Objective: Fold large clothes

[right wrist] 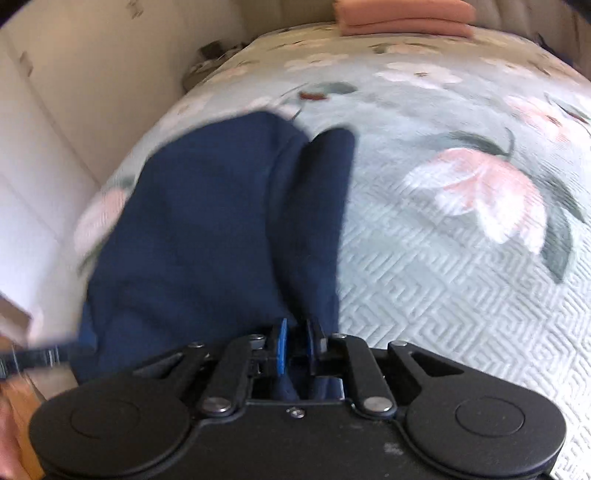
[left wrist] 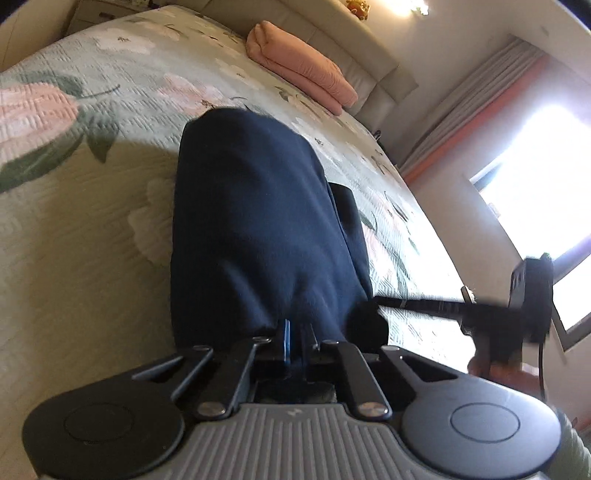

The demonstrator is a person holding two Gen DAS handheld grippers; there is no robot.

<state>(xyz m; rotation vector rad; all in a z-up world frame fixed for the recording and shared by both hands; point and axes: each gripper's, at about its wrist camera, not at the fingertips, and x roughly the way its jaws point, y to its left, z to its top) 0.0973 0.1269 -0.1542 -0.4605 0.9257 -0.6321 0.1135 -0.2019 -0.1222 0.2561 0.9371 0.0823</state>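
A navy blue garment (left wrist: 258, 221) hangs from both grippers above the floral bedspread (left wrist: 74, 221). My left gripper (left wrist: 297, 341) is shut on the garment's near edge, the cloth pinched between its blue pads. My right gripper (right wrist: 297, 345) is shut on the same garment (right wrist: 207, 229), which drapes away over the bed. The right gripper also shows in the left wrist view (left wrist: 517, 310) at the right, level with mine. The garment's far end rests on or near the bedspread (right wrist: 443, 258); the image is blurred.
A folded pink blanket (left wrist: 303, 70) lies at the bed's head against the cream headboard (left wrist: 354, 48); it also shows in the right wrist view (right wrist: 402, 18). A bright window (left wrist: 535, 177) with curtains is at the right. A cream wardrobe wall (right wrist: 55, 147) stands left of the bed.
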